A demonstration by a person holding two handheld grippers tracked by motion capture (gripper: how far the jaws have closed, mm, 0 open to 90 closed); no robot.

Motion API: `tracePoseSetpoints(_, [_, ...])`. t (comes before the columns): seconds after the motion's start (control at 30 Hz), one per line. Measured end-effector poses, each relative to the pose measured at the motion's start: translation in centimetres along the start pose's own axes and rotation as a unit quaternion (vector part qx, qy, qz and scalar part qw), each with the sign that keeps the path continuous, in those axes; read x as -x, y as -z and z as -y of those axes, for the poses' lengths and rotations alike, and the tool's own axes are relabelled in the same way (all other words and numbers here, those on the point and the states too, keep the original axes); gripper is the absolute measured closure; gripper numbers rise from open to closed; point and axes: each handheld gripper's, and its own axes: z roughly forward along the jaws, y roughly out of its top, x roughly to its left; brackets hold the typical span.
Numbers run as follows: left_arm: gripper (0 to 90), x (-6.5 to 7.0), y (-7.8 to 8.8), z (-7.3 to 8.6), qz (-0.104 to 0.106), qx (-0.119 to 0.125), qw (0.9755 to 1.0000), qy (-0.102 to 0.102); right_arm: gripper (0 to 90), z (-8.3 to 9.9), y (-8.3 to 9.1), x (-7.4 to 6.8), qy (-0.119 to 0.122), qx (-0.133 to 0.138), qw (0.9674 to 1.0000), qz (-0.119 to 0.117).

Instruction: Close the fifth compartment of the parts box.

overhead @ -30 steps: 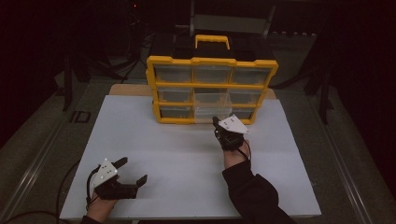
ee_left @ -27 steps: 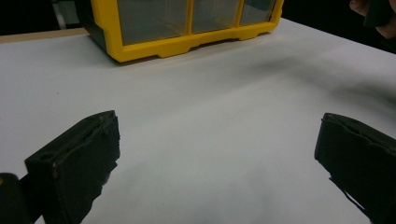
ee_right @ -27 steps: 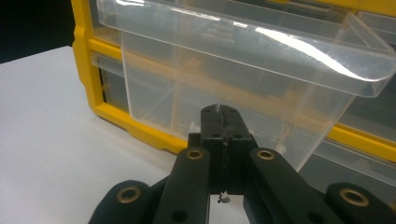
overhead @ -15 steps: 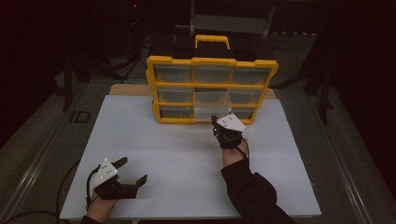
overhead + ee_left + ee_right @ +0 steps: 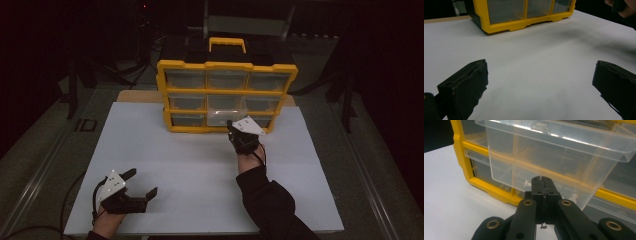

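1. The white board (image 5: 200, 165) covers most of the table; its near and side edges are free, and a wide bare stretch lies between the two grippers.
2. The yellow organizer (image 5: 227, 95) stands upright at the far edge of the board, its carry handle (image 5: 227, 44) on top. Bare board runs along its front foot to the left.
3. The left gripper (image 5: 139, 182) rests near the board's near-left corner, well apart from the organizer. Its jaws are spread wide, with nothing between them.
4. The right gripper (image 5: 541, 180) sits at the organizer's front, lower row, right of centre. Its jaws are pressed together; I cannot tell whether they pinch anything.
5. The clear drawer (image 5: 554, 157) is pulled partway out of the frame, overhanging the right gripper's tips, which lie just against its lower front wall.
6. Inside the drawer, small white pin-like pieces (image 5: 525, 183) lie at the bottom; their kind is unclear.
7. The other drawers are pushed in; their contents cannot be made out.
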Motion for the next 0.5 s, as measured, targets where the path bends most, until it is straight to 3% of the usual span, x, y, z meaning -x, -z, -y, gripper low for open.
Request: tracePoseSetpoints(0.5, [0.0,0.0,0.0,0.0,0.0,0.001,1.0,0.0,89.6,-0.6,-1.4,0.4,0.0,-0.004,1.0,0.007])
